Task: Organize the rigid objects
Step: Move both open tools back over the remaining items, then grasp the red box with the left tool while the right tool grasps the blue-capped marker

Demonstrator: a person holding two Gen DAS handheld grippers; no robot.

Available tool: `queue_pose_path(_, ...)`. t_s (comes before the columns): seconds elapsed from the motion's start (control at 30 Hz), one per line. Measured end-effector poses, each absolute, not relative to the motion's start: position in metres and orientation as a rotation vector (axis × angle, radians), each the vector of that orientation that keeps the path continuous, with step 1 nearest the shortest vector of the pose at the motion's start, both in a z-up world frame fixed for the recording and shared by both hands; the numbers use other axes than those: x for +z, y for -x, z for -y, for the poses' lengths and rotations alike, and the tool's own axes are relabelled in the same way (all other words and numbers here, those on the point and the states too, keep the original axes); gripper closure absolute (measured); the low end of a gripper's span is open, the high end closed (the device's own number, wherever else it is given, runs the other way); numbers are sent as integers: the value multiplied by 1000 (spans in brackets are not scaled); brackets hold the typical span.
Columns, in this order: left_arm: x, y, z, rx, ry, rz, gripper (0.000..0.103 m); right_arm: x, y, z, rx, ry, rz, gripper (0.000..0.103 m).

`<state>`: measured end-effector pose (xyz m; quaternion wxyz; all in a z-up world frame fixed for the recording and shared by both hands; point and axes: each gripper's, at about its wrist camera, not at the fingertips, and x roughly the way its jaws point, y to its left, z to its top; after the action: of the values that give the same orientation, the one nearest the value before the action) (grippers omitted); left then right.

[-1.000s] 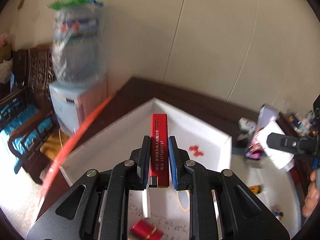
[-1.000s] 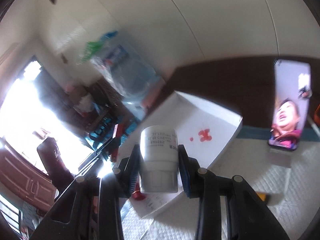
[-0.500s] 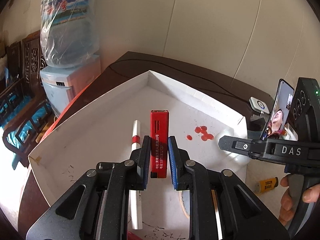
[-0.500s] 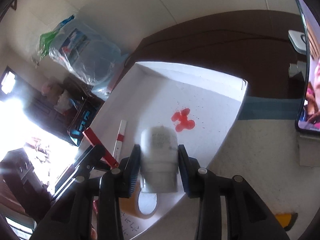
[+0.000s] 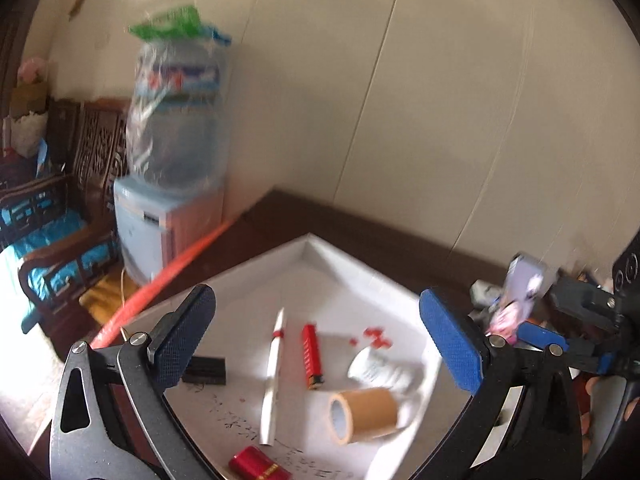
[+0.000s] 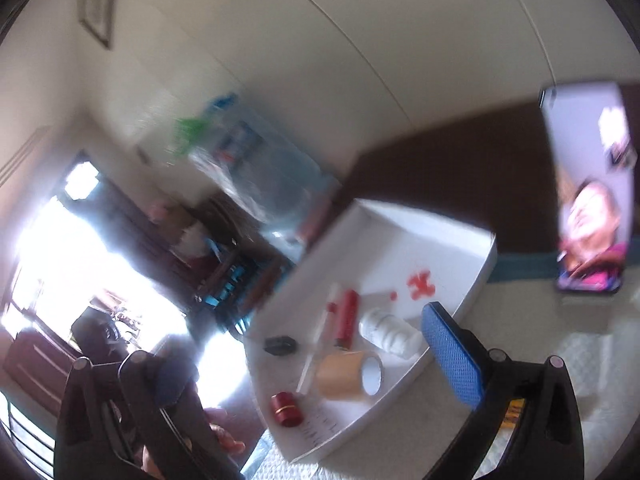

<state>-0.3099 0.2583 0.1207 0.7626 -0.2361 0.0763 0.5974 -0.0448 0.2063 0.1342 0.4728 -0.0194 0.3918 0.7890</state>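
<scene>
Both tongs, left and right, were spreading, empty, above the shallow white tray holding a slim red lighter, ribbed white bottle and tape roll.

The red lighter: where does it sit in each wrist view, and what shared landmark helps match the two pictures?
Left wrist view: the red lighter lies in the white tray, centre, between the white pen and the white bottle.
Right wrist view: the lighter lies just below centre, left of the bottle.
Shared landmark: the tape roll, just nearer the camera than the lighter in both.
</scene>
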Motion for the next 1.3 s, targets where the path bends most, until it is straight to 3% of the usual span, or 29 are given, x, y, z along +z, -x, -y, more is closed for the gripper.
queue_pose_path(0.17,157,303,-210,1239,386,-95,0,178,21,-135,1967,-53,-713,0)
queue_pose_path(0.33,151,269,-161,1062,204,-185,0,194,-17,-58,1912,-134,-517,0)
queue_pose_path(0.43,125,248,-147,931,197,-299,0,165,-43,-44,1807,-58,-637,0)
queue_pose_path(0.47,113,239,-143,884,203,-357,0,132,-59,-40,1765,18,-745,0)
queue_pose_path(0.73,60,203,-101,642,205,-590,0,67,-68,16,1635,249,-679,0)
queue_pose_path(0.77,58,198,-94,603,189,-601,0,60,-67,18,1646,279,-703,3)
queue_pose_path(0.87,53,179,-79,523,150,-639,0,46,-57,10,1673,352,-767,28)
queue_pose_path(0.9,51,175,-76,507,141,-650,3,41,-49,8,1681,386,-774,33)
queue_pose_path(1.0,42,163,-70,445,150,-692,28,33,-30,1,1728,467,-778,33)
queue_pose_path(1.03,39,161,-69,431,154,-699,32,31,-26,2,1737,485,-779,35)
queue_pose_path(1.17,39,153,-64,403,127,-719,36,20,-15,-7,1727,544,-784,56)
queue_pose_path(1.3,41,143,-65,393,107,-728,36,18,-10,-11,1730,571,-776,60)
